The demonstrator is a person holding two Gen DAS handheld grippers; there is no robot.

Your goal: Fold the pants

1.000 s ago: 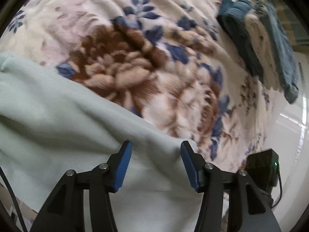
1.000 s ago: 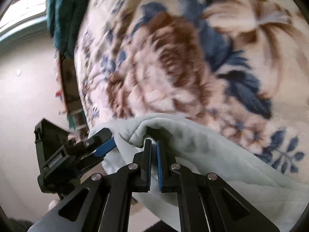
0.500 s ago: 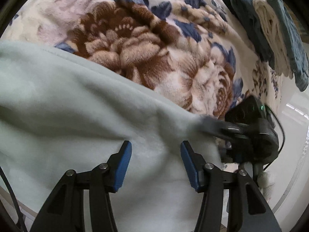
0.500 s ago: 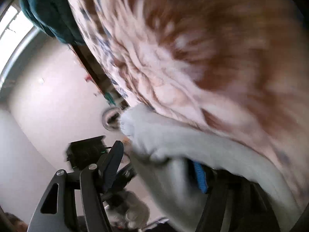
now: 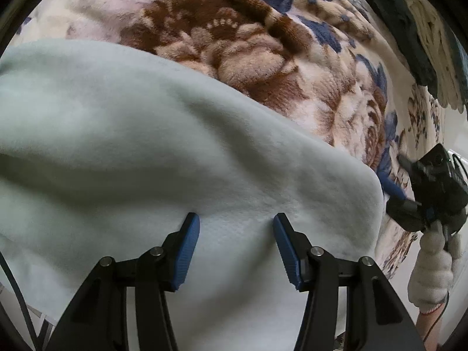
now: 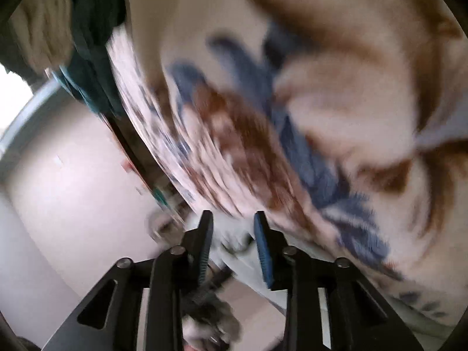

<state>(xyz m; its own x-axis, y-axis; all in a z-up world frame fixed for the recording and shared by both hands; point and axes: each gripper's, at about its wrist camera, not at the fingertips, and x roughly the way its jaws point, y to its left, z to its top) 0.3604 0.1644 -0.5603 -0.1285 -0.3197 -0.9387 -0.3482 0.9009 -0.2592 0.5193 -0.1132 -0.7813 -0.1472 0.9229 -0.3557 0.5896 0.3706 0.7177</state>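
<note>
The pale mint-green fleece pants lie spread on a floral blanket and fill the lower half of the left wrist view. My left gripper is open and empty just above the pants, its blue pads apart. My right gripper is open, and the blurred right wrist view shows a small patch of the pants below and between its fingers. The right gripper also shows in the left wrist view, off the pants' right corner and held by a gloved hand.
Dark teal and cream folded cloths lie at the blanket's far right edge. In the right wrist view the bed edge drops to a pale floor on the left.
My right gripper has opened, let go of the pants' corner and pulled away to the right. The pants now lie flat. My left gripper stayed open and closed in on the fabric.
</note>
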